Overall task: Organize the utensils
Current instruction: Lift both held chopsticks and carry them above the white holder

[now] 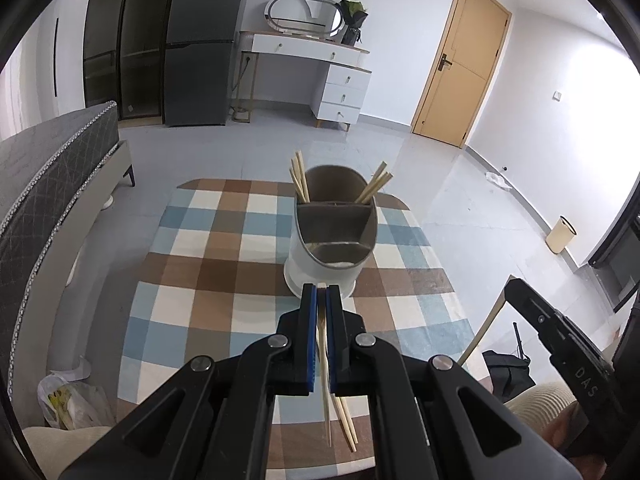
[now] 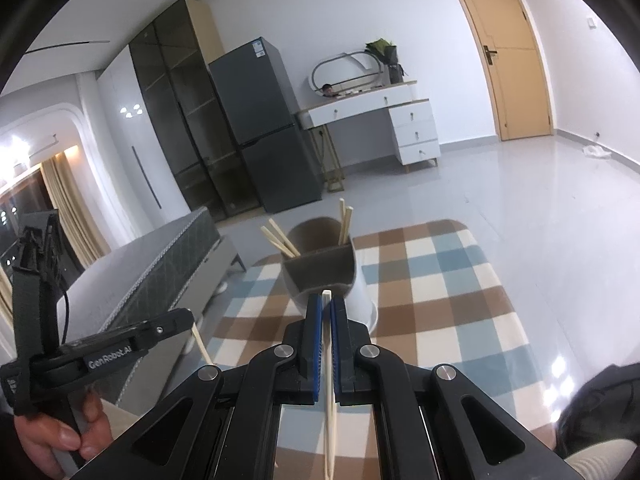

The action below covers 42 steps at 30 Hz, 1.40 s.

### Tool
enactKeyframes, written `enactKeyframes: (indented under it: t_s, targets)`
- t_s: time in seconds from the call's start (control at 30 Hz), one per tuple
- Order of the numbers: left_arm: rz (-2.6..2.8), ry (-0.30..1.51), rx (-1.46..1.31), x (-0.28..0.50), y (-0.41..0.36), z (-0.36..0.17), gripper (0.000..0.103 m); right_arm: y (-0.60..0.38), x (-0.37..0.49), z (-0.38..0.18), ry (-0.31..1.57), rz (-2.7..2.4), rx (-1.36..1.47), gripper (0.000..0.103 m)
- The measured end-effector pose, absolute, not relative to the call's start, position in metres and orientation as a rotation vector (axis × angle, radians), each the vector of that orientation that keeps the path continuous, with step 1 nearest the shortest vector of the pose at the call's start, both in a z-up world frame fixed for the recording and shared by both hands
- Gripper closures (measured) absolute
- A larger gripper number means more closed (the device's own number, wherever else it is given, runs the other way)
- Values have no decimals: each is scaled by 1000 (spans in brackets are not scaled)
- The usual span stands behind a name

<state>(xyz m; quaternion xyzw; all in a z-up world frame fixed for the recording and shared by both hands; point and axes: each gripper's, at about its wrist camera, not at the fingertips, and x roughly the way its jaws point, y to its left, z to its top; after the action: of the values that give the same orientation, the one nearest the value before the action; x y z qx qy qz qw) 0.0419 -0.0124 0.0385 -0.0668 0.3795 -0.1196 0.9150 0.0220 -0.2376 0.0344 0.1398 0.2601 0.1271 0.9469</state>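
Wooden chopsticks (image 1: 322,344) pinched in both grippers, near holder (image 1: 332,236) rim.

Bkgd – fridge (image 1: 200,44), desk w/ drawers (image 1: 320,76), door (image 1: 460,64), bin (image 1: 561,235).

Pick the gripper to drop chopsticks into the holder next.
Left, marginally. The left gripper sits right at the holder rim with its chopsticks; the right gripper looks similarly close, so it's tight.

Left gripper (image 1: 321,294) jaws clamped nearly shut; right gripper (image 2: 326,304) same, both pointing forward.
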Motion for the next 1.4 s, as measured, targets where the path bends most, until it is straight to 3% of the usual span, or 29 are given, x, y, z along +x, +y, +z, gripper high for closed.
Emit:
enactKeyframes:
  t_s: [0.33,0.8,1.03,1.4]
  targets:
    - [-259,743,-158,60,-9,68,103,-232,39,52,507,283,274,99]
    - [-257,630,-230,129,-6,130,103,-235,113,126,371,335,258,99]
    - [-253,588,-262,167,-6,127,103,-226,167,142,313,370,261,99]
    - [-210,541,-288,211,-10,105,103,-229,221,123,288,342,297,99]
